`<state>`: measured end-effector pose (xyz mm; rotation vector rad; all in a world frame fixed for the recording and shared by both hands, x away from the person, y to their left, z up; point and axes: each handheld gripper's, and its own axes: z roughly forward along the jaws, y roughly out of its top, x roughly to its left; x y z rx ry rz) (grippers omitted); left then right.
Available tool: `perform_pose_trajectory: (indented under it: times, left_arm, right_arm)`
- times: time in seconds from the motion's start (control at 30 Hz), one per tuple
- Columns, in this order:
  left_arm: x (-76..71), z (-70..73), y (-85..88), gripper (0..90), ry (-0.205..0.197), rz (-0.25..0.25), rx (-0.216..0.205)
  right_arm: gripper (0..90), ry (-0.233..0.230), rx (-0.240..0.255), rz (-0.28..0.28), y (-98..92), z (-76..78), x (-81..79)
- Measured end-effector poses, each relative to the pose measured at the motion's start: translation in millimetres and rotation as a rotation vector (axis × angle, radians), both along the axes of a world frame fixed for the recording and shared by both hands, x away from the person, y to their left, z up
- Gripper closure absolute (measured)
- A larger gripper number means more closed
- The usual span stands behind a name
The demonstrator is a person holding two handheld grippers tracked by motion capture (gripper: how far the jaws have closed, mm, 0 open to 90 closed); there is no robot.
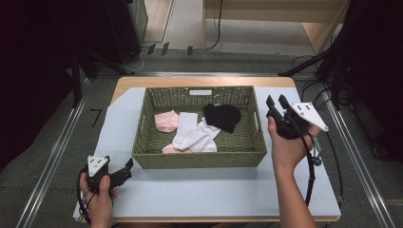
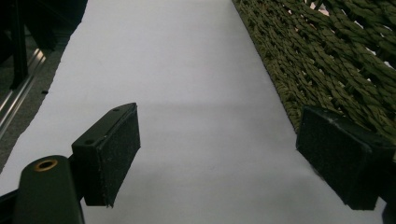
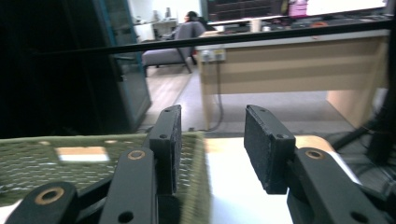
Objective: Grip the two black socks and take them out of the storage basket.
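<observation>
An olive woven basket point(image 1: 199, 159) stands in the middle of the table. Inside it lie a pink sock point(image 1: 166, 121), a white sock point(image 1: 192, 135) and a black sock point(image 1: 222, 116). My left gripper point(image 1: 128, 167) rests low at the basket's front left corner. In the left gripper view the left gripper point(image 2: 219, 154) is open over bare white sheet, with the basket wall point(image 2: 327, 70) beside its right jaw. My right gripper point(image 1: 276, 100) is held up just right of the basket, pointing away. In the right gripper view the right gripper point(image 3: 212, 140) is open with nothing between its pads, and the basket rim point(image 3: 70, 163) lies to the left.
A white sheet point(image 1: 199, 190) covers the wooden table around the basket. Beyond the far edge stands a wooden desk point(image 3: 289, 70), with cables point(image 1: 214, 45) on the floor. Dark stands and metal rails flank both sides of the table.
</observation>
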<state>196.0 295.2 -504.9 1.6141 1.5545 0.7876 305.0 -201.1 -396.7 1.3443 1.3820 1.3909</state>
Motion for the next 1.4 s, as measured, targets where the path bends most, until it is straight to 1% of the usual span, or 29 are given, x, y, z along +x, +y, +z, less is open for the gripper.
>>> perform_pose_trajectory:
  times: [0.07,0.17,0.27,0.3,0.33,0.37,0.5,0.57,0.67,0.7,0.77,0.8,0.9,0.93,1.0,1.03,1.1,1.17,1.27,1.3,1.33,1.4]
  left_arm:
    - [0.0,0.1,0.2,14.8,0.001,-0.001,0.000]
    - [-0.1,0.2,0.3,14.8,0.002,-0.001,-0.003]
    - [0.0,0.3,0.6,14.8,0.006,-0.002,-0.001]
    - [0.1,0.2,0.6,14.9,0.005,-0.003,-0.002]
    - [0.1,0.3,0.7,14.9,0.006,-0.003,-0.003]
    - [0.1,0.1,0.7,14.9,0.004,-0.003,-0.004]
    - [0.1,0.2,0.8,14.9,0.004,-0.002,-0.005]
    - [0.2,0.2,1.1,14.9,0.005,-0.003,-0.002]
    - [0.5,0.1,1.2,14.9,0.007,-0.003,-0.005]
    - [0.5,0.2,1.4,14.9,0.008,-0.005,-0.007]
    - [0.8,0.1,1.3,14.9,0.009,-0.005,-0.010]
    - [1.0,-0.1,1.2,14.9,0.011,-0.003,-0.011]
    - [1.0,-0.2,1.0,14.9,0.008,-0.001,-0.011]
    - [0.9,0.0,1.2,14.9,0.010,-0.003,-0.011]
    - [0.8,0.0,1.1,14.9,0.010,-0.001,-0.012]
    - [0.8,0.0,1.1,14.9,0.010,-0.001,-0.012]
    - [0.8,0.0,1.1,14.9,0.010,-0.002,-0.012]
    - [0.8,0.0,1.1,14.9,0.010,-0.002,-0.012]
    - [0.7,-0.1,1.1,14.9,0.008,-0.004,-0.010]
    - [0.7,-0.1,1.0,14.9,0.008,-0.004,-0.010]
    - [0.7,-0.2,0.9,14.9,0.008,-0.004,-0.011]
    - [0.8,-0.2,0.8,14.9,0.008,-0.003,-0.011]
  right_arm:
    - [57.5,0.000,-0.016,0.024,13.6,4.2,5.3]
    - [57.7,-0.008,-0.025,0.038,31.4,8.6,11.6]
    - [57.7,-0.001,-0.035,0.063,47.6,10.5,18.6]
    - [57.7,0.005,-0.047,0.073,53.5,10.4,21.5]
    - [57.7,0.013,-0.056,0.085,59.4,9.9,24.5]
    - [57.6,0.034,-0.064,0.104,67.9,8.3,29.6]
    - [57.4,0.096,-0.093,0.142,85.0,0.9,42.9]
    - [57.4,0.124,-0.087,0.157,92.0,-5.0,49.7]
    - [57.9,0.175,-0.079,0.157,96.4,-16.2,59.6]
    - [57.8,0.202,-0.072,0.159,96.3,-18.3,62.7]
    - [56.4,0.227,-0.047,0.160,94.0,-20.0,66.8]
    - [56.1,0.240,-0.044,0.164,93.4,-21.6,68.6]
    - [56.3,0.326,-0.052,0.172,92.6,-30.1,75.5]
    - [56.9,0.333,-0.048,0.172,92.4,-31.0,76.2]
    - [58.5,0.362,-0.031,0.175,91.7,-33.8,78.6]
    - [59.0,0.368,-0.037,0.175,91.2,-35.0,79.7]
    - [59.4,0.409,-0.039,0.164,90.7,-38.4,81.8]
    - [59.5,0.433,-0.055,0.161,90.7,-41.1,83.4]
    - [58.2,0.471,-0.087,0.177,93.0,-45.3,86.2]
    - [58.1,0.504,-0.092,0.192,94.4,-48.4,87.4]
    - [58.1,0.518,-0.095,0.197,94.8,-49.7,87.9]
    - [58.1,0.579,-0.104,0.216,96.7,-55.3,90.0]
